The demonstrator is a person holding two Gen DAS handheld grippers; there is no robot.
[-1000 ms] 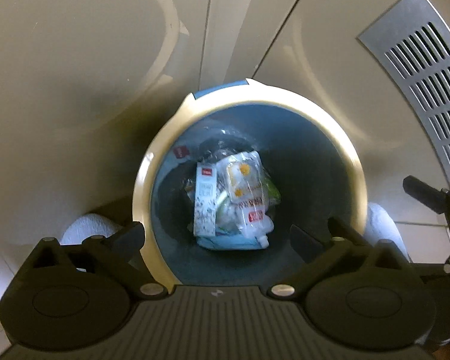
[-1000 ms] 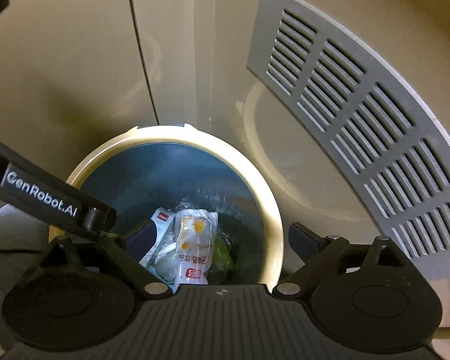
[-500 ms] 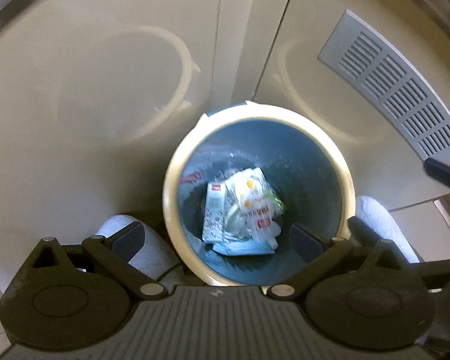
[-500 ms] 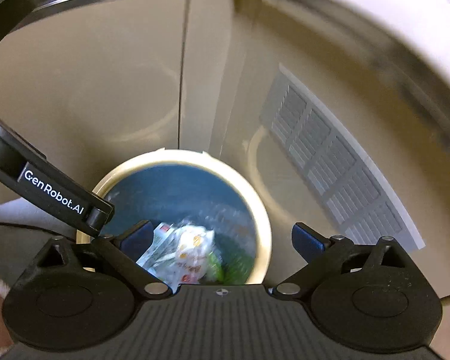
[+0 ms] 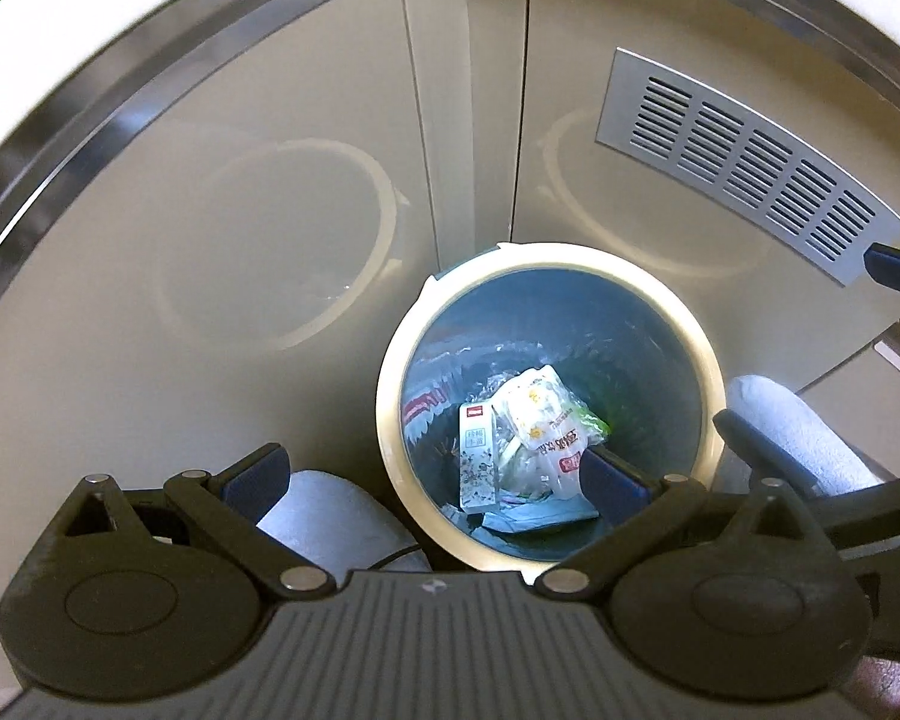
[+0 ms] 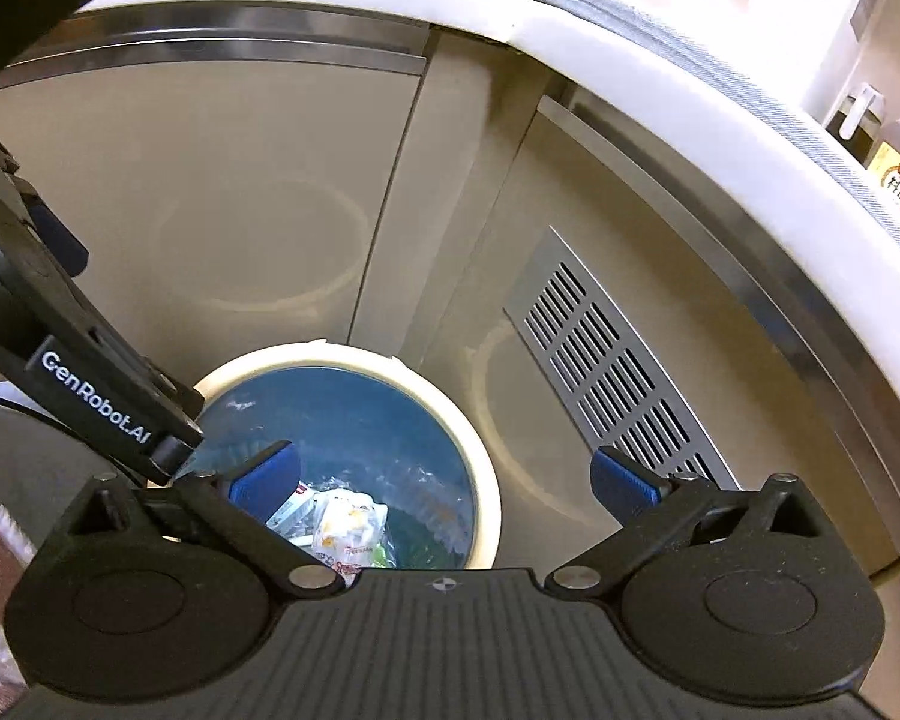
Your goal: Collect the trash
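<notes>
A round trash bin with a cream rim point(image 5: 390, 378) and a blue inside stands on the floor against beige cabinet doors. It holds several wrappers, among them a white pouch with yellow marks point(image 5: 540, 414) and a narrow white carton point(image 5: 477, 456). The bin's rim also shows in the right wrist view point(image 6: 486, 480), with the same pouch point(image 6: 348, 525) inside. My left gripper point(image 5: 432, 471) is open and empty, high above the bin. My right gripper point(image 6: 444, 474) is open and empty, above the bin's right side. The left gripper's body point(image 6: 90, 396) shows at the left of the right wrist view.
Beige cabinet doors point(image 5: 210, 210) stand behind the bin, with a grey vent grille point(image 5: 744, 156) at the right. A white countertop edge point(image 6: 690, 78) runs above, with bottles point(image 6: 894, 174) at the far right. Grey slippers point(image 5: 330, 516) flank the bin.
Both grippers have risen and pulled back from the bin, so it looks smaller. The counter edge and steel trim have come into view. Both stay open and empty.
</notes>
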